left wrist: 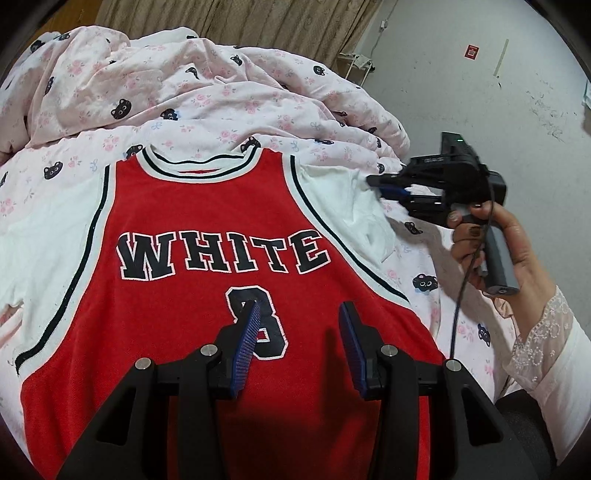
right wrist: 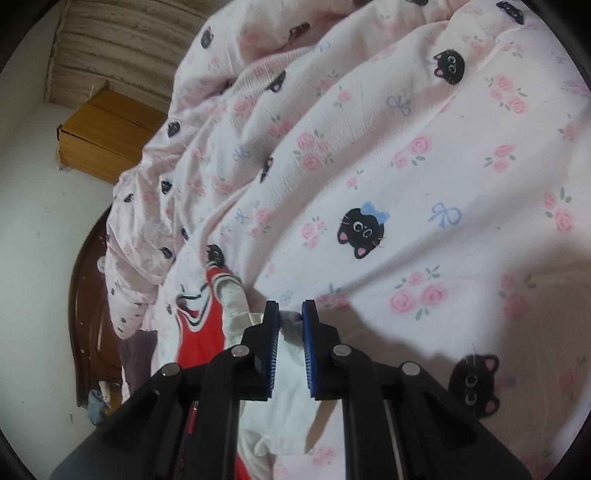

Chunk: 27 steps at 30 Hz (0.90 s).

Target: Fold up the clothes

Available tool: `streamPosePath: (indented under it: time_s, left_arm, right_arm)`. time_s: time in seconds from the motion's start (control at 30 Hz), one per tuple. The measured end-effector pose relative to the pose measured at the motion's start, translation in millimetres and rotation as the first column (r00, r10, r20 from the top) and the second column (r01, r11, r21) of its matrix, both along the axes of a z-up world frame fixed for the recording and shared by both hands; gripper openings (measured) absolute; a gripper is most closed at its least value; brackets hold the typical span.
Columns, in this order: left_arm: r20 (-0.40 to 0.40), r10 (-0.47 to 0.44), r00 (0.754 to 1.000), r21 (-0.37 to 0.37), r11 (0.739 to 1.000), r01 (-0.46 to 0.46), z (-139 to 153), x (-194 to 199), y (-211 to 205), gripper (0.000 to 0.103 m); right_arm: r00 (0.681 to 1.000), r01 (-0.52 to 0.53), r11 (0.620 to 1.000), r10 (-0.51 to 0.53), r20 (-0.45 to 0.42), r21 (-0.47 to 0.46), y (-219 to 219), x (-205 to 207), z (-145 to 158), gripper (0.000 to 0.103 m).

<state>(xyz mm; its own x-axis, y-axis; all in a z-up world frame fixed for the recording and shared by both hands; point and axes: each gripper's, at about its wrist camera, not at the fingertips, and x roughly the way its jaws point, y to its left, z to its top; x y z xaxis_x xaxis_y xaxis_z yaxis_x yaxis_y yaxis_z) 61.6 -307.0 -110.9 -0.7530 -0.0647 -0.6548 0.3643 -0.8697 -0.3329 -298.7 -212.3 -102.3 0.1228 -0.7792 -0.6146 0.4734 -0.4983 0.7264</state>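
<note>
A red jersey shirt point(left wrist: 207, 221) with white sleeves, the word WHITE and the number 3 lies flat, face up, on a pink quilt. My left gripper point(left wrist: 299, 314) hangs open and empty above the shirt's lower front. My right gripper point(left wrist: 397, 192) is at the shirt's right white sleeve point(left wrist: 343, 199). In the right wrist view the right gripper point(right wrist: 290, 314) has its blue pads on either side of the white sleeve fabric point(right wrist: 288, 354), closed on it. The red body of the shirt point(right wrist: 199, 336) shows to its left.
The pink quilt point(left wrist: 207, 92) with black cat faces and roses is bunched up behind the shirt and covers the bed point(right wrist: 406, 166). A dark wooden headboard point(right wrist: 86, 295), a wooden cabinet point(right wrist: 107, 133), a curtain point(left wrist: 240, 22) and a white wall point(left wrist: 480, 92) surround the bed.
</note>
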Motion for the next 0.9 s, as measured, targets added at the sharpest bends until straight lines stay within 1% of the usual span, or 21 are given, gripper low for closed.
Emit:
streamPosePath:
  time_s: [0.1,0.2,0.3,0.4,0.47,0.57,0.63,0.73,0.8,0.83,0.9]
  left_arm:
    - [-0.003,0.005,1.000,0.000,1.000,-0.005,0.3,1.2,-0.9,0.039]
    - [-0.003,0.012,1.000,0.002,1.000,-0.012,0.1,1.1,-1.6,0.039]
    - [-0.001,0.019,1.000,0.004,1.000,-0.019,-0.7,0.9,-1.8,0.039]
    - [0.000,0.022,1.000,0.004,1.000,-0.022,-1.3,1.0,-2.3,0.039]
    - [0.003,0.024,1.000,0.002,1.000,-0.024,-2.3,0.7,-2.2,0.039]
    - [0.007,0.025,1.000,-0.002,1.000,-0.025,-2.9,0.3,-1.2,0.039]
    - [0.009,0.026,1.000,-0.004,1.000,-0.026,-3.1,0.2,-0.9,0.039]
    - [0.013,0.026,1.000,-0.003,1.000,-0.026,-3.7,-0.2,-0.9,0.039]
    - [0.016,0.026,1.000,0.000,1.000,-0.026,-4.3,-0.9,-1.2,0.039]
    - [0.017,0.026,1.000,0.001,1.000,-0.026,-4.5,-1.2,-1.4,0.039]
    - [0.016,0.025,1.000,0.004,1.000,-0.025,-4.3,-1.1,-1.7,0.039]
  right_arm:
    - [1.000,0.020,1.000,-0.020,-0.024,-0.017,12.0,5.5,14.8,0.013]
    - [0.998,0.046,0.997,-0.048,-0.041,-0.054,26.7,14.9,35.6,0.013]
    - [0.993,0.066,0.995,-0.073,-0.090,-0.081,40.7,24.9,60.3,0.013]
    - [0.987,0.082,0.991,-0.096,-0.129,-0.105,45.1,28.3,74.4,0.011]
    - [0.979,0.094,0.993,-0.104,-0.178,-0.065,35.8,27.7,75.3,0.010]
    - [0.968,0.109,0.993,-0.097,-0.233,0.037,18.7,19.7,59.5,0.010]
    - [0.968,0.114,0.989,-0.090,-0.233,0.090,15.4,12.5,45.9,0.011]
    - [0.973,0.104,0.990,-0.082,-0.217,0.091,27.8,11.3,40.9,0.019]
    - [0.974,0.056,0.994,-0.034,-0.223,0.091,37.5,17.7,42.8,0.047]
    - [0.975,0.013,0.995,0.008,-0.224,0.094,41.9,22.7,43.5,0.050]
    - [0.967,-0.071,0.992,0.095,-0.236,0.109,49.4,34.3,44.8,0.050]
